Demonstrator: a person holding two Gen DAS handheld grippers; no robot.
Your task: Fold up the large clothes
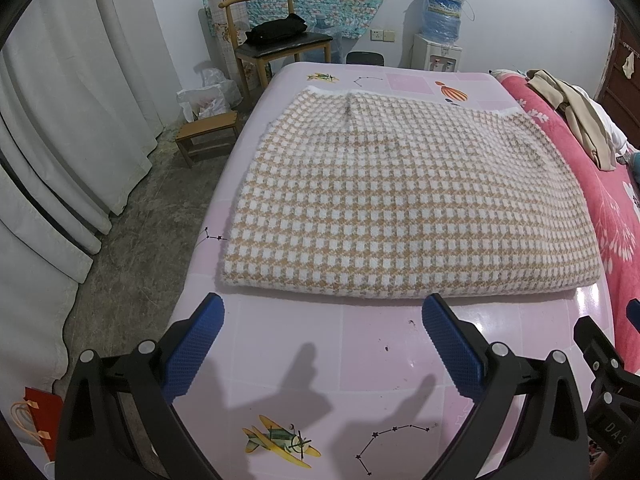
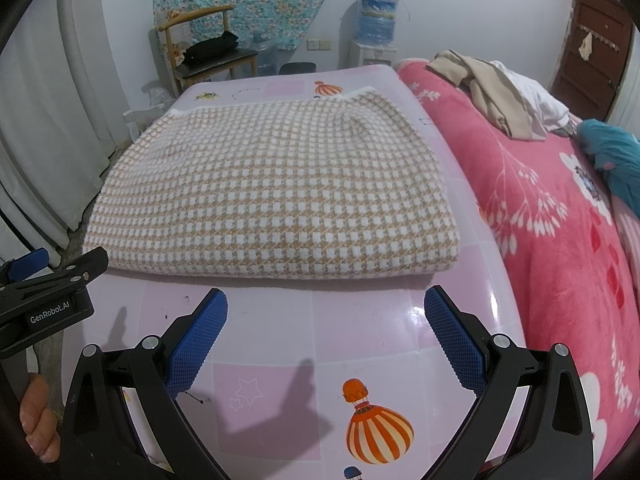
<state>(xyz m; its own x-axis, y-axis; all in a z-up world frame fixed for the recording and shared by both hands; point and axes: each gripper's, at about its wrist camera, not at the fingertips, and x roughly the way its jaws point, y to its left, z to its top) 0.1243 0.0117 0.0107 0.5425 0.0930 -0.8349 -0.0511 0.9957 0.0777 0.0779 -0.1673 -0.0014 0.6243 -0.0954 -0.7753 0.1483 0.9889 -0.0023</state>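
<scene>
Item counts, both wrist views

1 folded checked garment (image 1: 404, 200) on 1 pink counter (image 1: 320, 352); 2 grippers, left gripper (image 1: 323, 344) and right gripper (image 2: 326, 340), both spread wide; 1 wooden chair (image 1: 276, 40); 1 small wooden stool (image 1: 206, 136); 1 water dispenser (image 1: 438, 52) with 1 blue jug on top; 1 pink floral blanket (image 2: 560, 240); 1 loose clothes pile (image 2: 500, 92), item count unclear.

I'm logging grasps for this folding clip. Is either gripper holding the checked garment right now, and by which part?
Nothing is held. The left gripper and right gripper are both open, short of the folded checked garment, which lies on the pink table.
</scene>
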